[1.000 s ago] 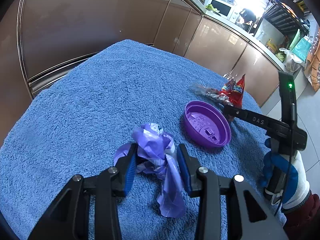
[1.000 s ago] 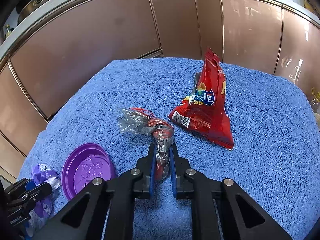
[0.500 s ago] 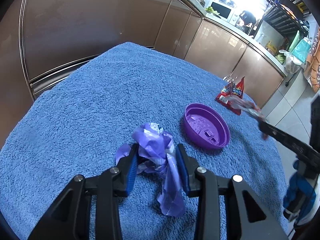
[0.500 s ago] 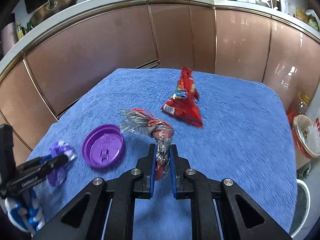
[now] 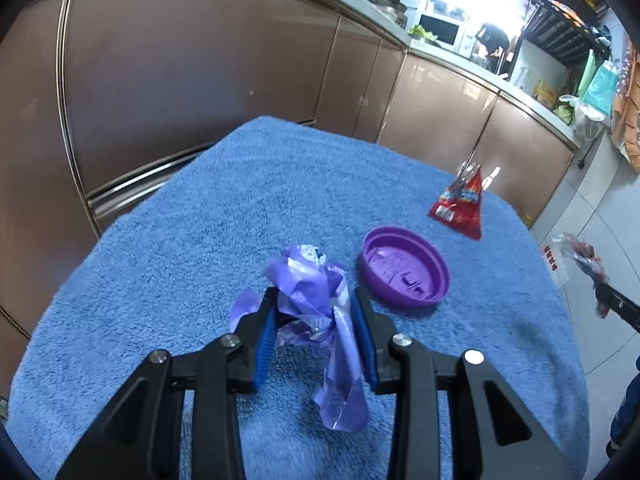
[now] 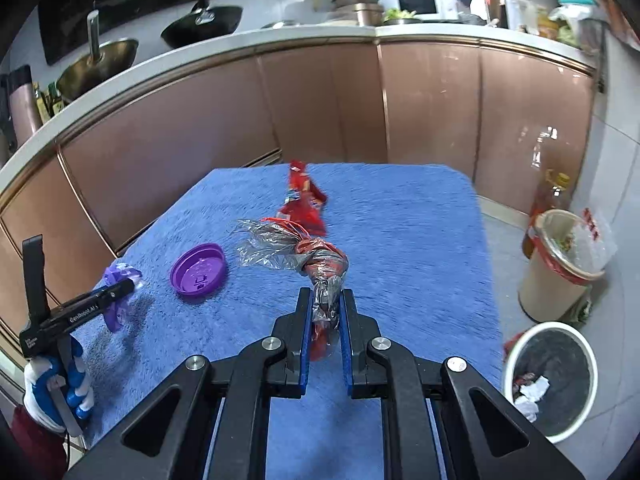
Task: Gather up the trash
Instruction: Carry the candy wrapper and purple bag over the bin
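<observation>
Right wrist view is showing two bins (image 6: 550, 380) sitting on the floor right of the blue towel (image 6: 400, 220). The right gripper (image 6: 325, 312) is pinching a twisted clear-and-red wrapper (image 6: 316, 264); the left gripper (image 5: 316, 332) is squeezing crumpled purple plastic (image 5: 308, 284), beside a round purple lid (image 5: 404, 268).

blue towel-covered table (image 5: 248, 216), purple lid (image 5: 404, 272), red snack bag (image 5: 460, 208)

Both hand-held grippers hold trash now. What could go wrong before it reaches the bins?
The right hand-held gripper pinches only the tail of the twisted clear wrapper; it may slip out.

The purple wrapper hangs loosely from the left hand-held gripper and could drop.

The white bin opening is small, so a release may miss.
</observation>
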`<state>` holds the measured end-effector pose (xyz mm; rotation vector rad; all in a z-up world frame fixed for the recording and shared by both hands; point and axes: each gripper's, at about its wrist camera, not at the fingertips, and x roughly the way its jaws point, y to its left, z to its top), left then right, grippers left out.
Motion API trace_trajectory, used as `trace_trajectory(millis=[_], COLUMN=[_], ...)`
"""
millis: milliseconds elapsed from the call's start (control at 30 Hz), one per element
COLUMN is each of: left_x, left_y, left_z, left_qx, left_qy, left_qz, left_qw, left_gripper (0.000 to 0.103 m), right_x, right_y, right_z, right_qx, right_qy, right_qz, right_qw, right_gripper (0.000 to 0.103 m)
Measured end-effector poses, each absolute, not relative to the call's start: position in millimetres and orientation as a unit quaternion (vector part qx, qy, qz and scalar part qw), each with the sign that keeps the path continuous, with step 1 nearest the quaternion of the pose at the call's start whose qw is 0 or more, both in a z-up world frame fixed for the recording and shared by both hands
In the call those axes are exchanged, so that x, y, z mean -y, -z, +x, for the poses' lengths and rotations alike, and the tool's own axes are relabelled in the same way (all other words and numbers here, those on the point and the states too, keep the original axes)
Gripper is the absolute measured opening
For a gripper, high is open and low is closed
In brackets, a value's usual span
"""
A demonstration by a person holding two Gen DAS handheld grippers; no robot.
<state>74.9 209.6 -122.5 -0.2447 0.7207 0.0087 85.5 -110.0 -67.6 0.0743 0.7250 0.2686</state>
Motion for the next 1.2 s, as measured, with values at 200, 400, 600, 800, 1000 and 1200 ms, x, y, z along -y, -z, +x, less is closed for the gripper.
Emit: trace_trajectory(millis=[200,400,600,800,1000,1200], left_x=[-191,-157,-95,-6,95,199], left_y=[102,78,59,52,53,71], left_z=[60,52,58,72,89,110], left_qx=[-0.339,-0.326,-0.328,-0.339,-0.347,-0.363], left_qy=[0.003,0.027,0.091,0.172,0.251,0.31], left_qz=[-0.105,-0.08,-0.048,-0.007,0.054,0.111], left_qw=[0.935,0.941,0.939,0.925,0.902,0.872], left_gripper=[0.034,0.034,0.034,0.034,0.034,0.034], right_x=[135,162,205,266,324,378], right_y=[67,66,67,80,100,131], right_z=[68,55,43,28,15,16], right_qx=[-0.342,-0.327,-0.315,-0.311,-0.314,-0.331], right_qy=[-0.121,-0.114,-0.087,-0.026,0.051,0.109], right_qz=[0.06,0.083,0.112,0.138,0.154,0.179], right_qw=[0.93,0.934,0.939,0.94,0.936,0.92], right_gripper=[0.013,0.013,0.013,0.013,0.013,0.013])
